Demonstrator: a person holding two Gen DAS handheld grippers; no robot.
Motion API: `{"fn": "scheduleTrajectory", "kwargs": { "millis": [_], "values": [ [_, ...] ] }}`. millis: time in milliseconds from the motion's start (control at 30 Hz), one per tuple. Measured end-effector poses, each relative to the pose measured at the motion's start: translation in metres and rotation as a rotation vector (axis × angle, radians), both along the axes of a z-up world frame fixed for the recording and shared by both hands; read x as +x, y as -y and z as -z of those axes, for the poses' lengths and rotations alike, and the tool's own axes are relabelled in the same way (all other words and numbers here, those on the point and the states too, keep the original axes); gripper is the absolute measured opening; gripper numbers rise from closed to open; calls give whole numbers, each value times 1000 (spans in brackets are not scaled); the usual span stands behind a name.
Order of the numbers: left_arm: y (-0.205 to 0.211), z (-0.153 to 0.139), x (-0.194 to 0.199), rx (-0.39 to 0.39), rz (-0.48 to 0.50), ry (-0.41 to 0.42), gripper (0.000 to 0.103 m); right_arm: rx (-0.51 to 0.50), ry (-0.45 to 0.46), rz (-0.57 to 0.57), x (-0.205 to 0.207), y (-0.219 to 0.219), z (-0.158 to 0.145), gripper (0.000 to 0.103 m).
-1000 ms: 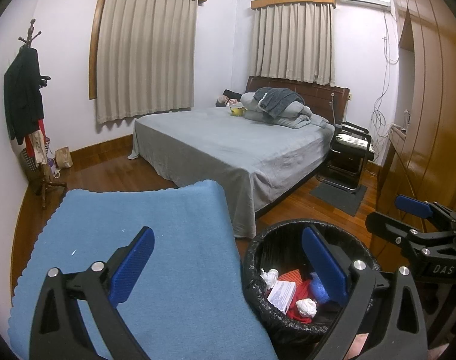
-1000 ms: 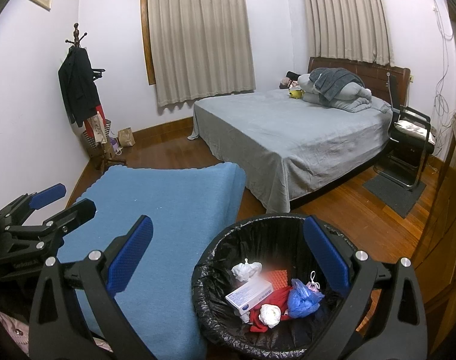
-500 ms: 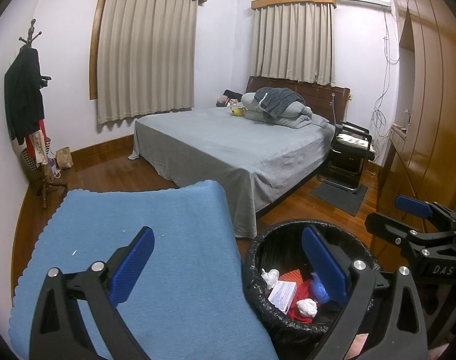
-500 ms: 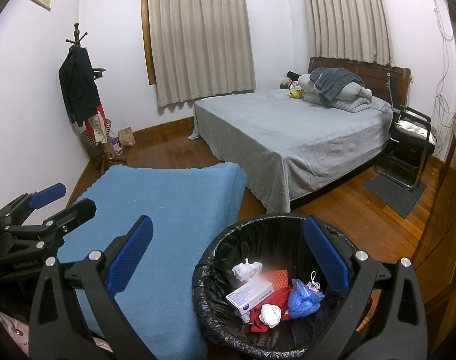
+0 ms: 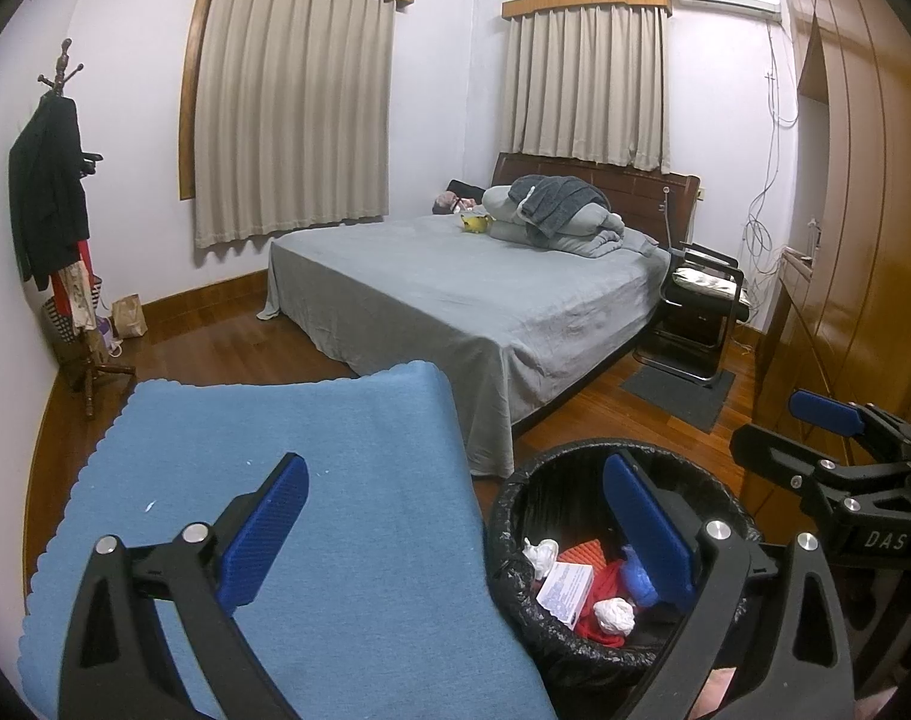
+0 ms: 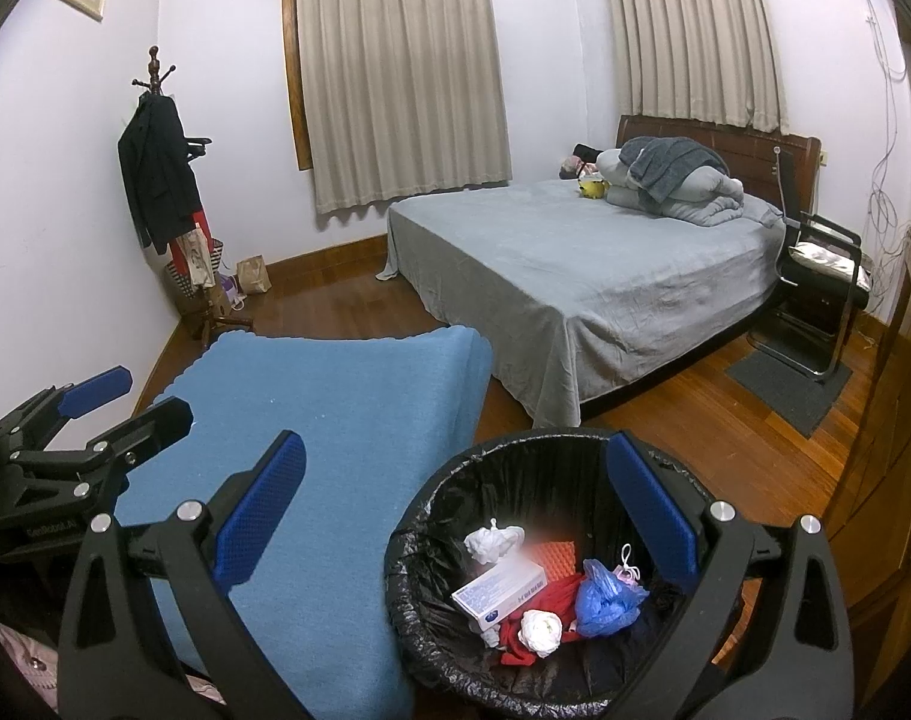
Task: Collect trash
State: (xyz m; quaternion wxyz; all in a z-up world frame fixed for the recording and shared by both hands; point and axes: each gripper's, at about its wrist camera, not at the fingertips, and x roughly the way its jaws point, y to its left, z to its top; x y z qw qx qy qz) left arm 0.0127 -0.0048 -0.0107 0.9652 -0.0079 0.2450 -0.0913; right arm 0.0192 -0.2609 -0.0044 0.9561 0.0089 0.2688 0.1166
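left gripper (image 5: 455,531): jaws spread wide, nothing between the blue pads, filling the lower frame of its own view.
right gripper (image 6: 458,519): jaws equally wide, empty; seen at the right edge of the left view.

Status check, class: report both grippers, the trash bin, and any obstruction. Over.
Left gripper open, empty. Right gripper open, empty. Trash bin holds collected rubbish. Nothing obstructing.

A home bedroom: a grey-sheeted bed (image 6: 581,276) with folded bedding (image 6: 677,180) at a wooden headboard, curtained windows (image 6: 395,78), a coat stand (image 6: 167,192) hung with clothes, wood flooring, and a wooden wardrobe (image 5: 863,180).
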Motion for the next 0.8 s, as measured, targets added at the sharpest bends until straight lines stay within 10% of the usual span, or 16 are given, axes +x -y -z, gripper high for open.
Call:
{"fn": "scheduleTrajectory", "kwargs": {
  "millis": [800],
  "values": [
    [2, 0, 0, 1, 0, -3, 97, 2, -5, -1, 0, -3, 0, 98]
  ]
}}
